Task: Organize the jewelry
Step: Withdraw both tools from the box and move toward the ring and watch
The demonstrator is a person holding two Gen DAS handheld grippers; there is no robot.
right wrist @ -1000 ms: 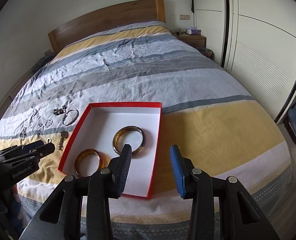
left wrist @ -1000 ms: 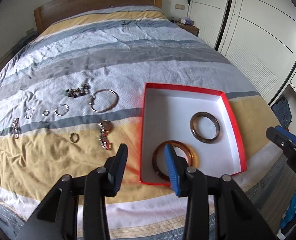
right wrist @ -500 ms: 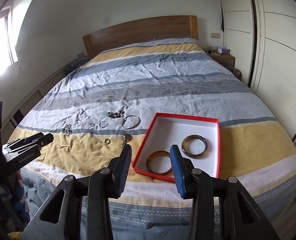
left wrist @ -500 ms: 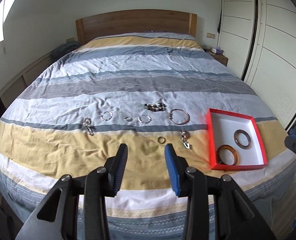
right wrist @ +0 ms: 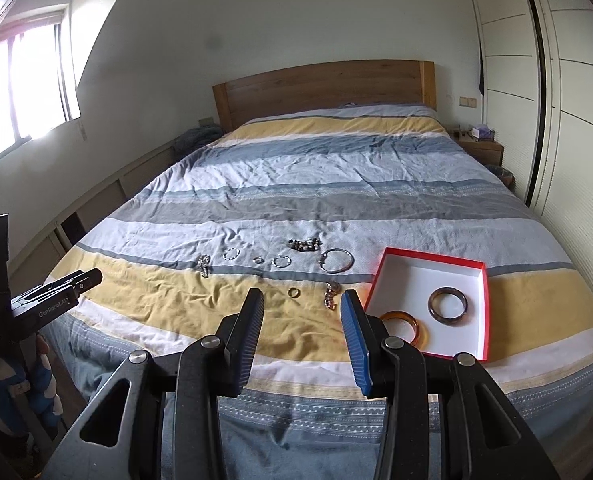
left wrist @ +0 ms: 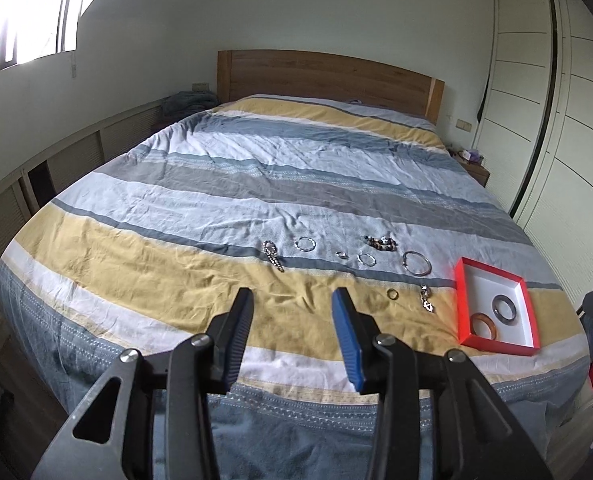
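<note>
A red box (left wrist: 460, 304) (right wrist: 483, 312) with a white inside lies on the bed near its foot. It holds an amber bangle (left wrist: 483, 324) (right wrist: 414, 322) and a dark bangle (left wrist: 503, 309) (right wrist: 447, 304). Several loose pieces lie left of it: a silver bangle (left wrist: 416, 263) (right wrist: 336, 260), a beaded bracelet (left wrist: 380, 243) (right wrist: 305, 244), a gold ring (left wrist: 392, 293) (right wrist: 293, 292), a small chain piece (left wrist: 426, 298) (right wrist: 330, 295), rings and a bracelet (left wrist: 272, 254) (right wrist: 204, 265). My left gripper (left wrist: 292, 312) and right gripper (right wrist: 301, 312) are open, empty, back from the bed's foot.
The bed (left wrist: 296, 184) has a striped blue, grey and yellow cover and a wooden headboard (right wrist: 324, 88). White wardrobe doors (right wrist: 568, 120) stand on the right, a nightstand (right wrist: 478, 146) beside them. Low cabinets and a window (right wrist: 20, 92) line the left wall.
Both grippers have pulled back and up from the box, so the whole bed shows. The left gripper has also swung left. Both stay open and empty.
</note>
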